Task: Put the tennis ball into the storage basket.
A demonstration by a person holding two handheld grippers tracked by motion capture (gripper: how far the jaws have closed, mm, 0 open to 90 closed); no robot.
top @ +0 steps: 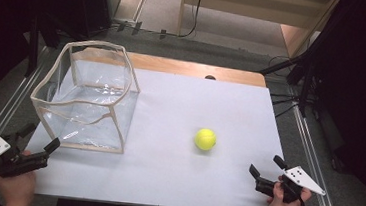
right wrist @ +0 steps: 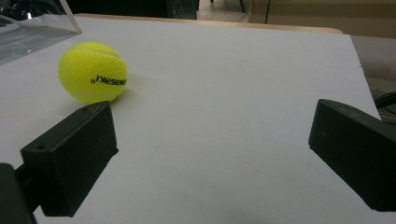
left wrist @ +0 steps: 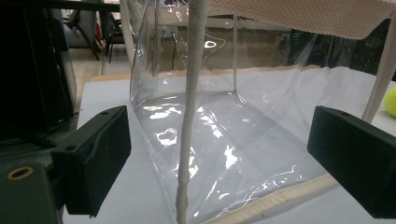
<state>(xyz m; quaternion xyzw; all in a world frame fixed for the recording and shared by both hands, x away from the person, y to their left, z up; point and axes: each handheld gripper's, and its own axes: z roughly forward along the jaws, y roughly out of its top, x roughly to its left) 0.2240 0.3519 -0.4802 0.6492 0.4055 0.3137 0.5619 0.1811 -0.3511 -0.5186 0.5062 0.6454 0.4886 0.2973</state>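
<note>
Tennis ball (top: 205,139) lies free on the white table (top: 189,184), right of centre in the high view, well apart from the clear bag (top: 88,100) at upper left. Left gripper (top: 41,153) released, facing the bag's near corner; right gripper (top: 265,173) released, near the ball. Judged: nothing grasped yet, everything left. Ball's print appears upside down, roughly "KAWASAKI".

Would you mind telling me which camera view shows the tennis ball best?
The right gripper view: the tennis ball sits close and whole, its printed lettering sharp. The high view shows the ball whole but small, on the white table. The left gripper view catches just a sliver of it at the right edge.
</note>
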